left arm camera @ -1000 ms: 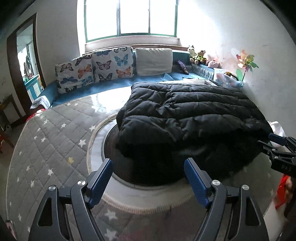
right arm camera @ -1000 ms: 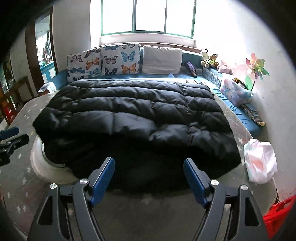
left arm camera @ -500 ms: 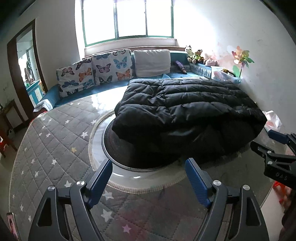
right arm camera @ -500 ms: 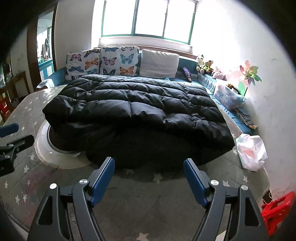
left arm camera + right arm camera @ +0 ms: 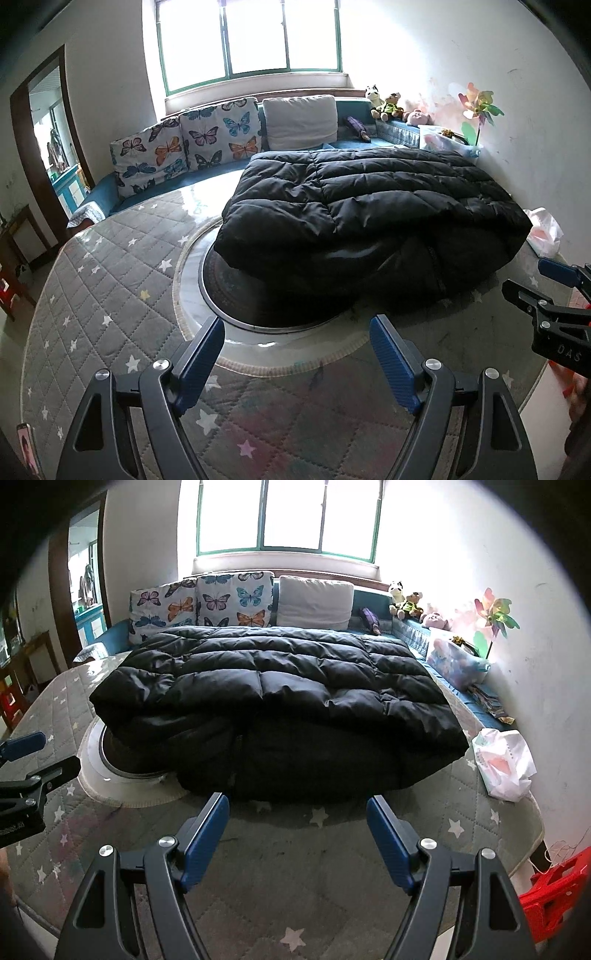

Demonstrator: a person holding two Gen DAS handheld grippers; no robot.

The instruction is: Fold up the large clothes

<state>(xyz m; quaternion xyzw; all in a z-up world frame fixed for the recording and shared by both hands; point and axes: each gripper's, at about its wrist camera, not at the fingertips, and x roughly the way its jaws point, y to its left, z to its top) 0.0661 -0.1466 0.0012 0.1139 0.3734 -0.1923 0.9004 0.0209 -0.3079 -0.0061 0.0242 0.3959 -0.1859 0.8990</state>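
Observation:
A large black puffer coat point(image 5: 369, 214) point(image 5: 280, 701) lies folded over on a round table covered by a grey star-patterned quilted cloth point(image 5: 92, 302) point(image 5: 317, 886). My left gripper point(image 5: 297, 332) is open over the cloth, just short of the coat's near left edge, with nothing between its blue pads. My right gripper point(image 5: 297, 808) is open too, empty, just in front of the coat's near hem. Each gripper shows at the edge of the other's view.
A round glass turntable point(image 5: 229, 325) pokes out from under the coat. A white plastic bag point(image 5: 506, 760) lies at the table's right edge. Behind are a blue sofa with butterfly cushions point(image 5: 192, 144), soft toys, a pinwheel point(image 5: 495, 616), and a red stool point(image 5: 554, 886).
Both grippers have drawn back from the coat toward the near table edge, so more cloth shows in front of it. Their jaws stay open and empty; the coat lies still.

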